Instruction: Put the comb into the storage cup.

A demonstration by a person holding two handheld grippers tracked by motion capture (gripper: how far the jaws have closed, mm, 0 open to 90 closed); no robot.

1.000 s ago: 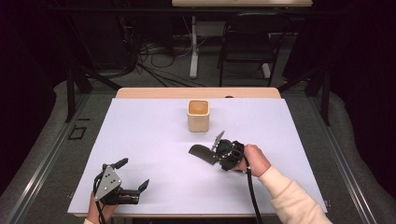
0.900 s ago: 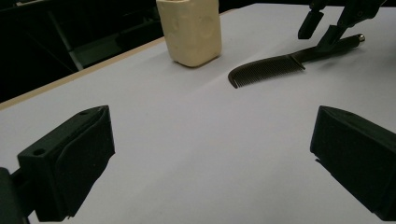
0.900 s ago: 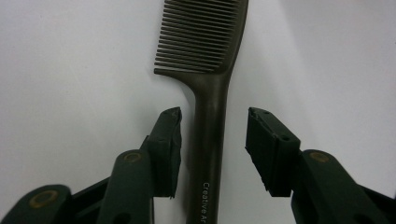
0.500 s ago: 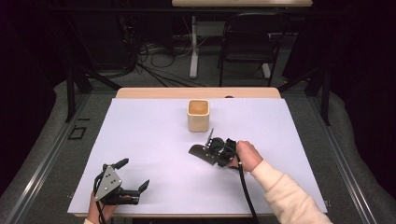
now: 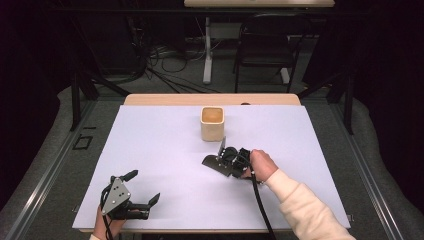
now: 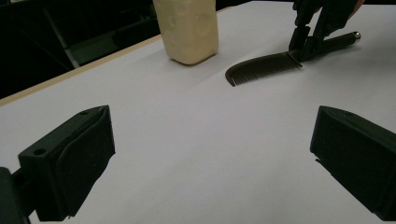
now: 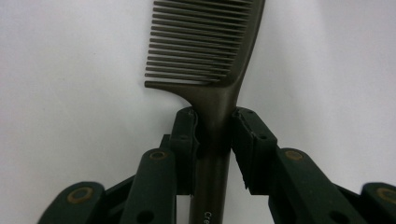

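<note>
Dark comb (image 7: 210, 60) flat on table

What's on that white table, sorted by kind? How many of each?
Comb: 1, dark, lying flat
Cup: 1, cream-coloured, upright
Hand-held gripper: 2, left gripper and right gripper
Total: 4

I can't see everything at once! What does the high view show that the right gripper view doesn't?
High view alone: the cream cup standing on the white table, the left tongs with jaws apart over bare table, the person's cream sleeve, and chairs and cables behind.

Right gripper view alone: the comb's fine teeth up close, and letters on its handle.

Both: the right tongs straddling the dark comb at its handle, jaws just closing in on it. I cannot tell if they press yet.
</note>
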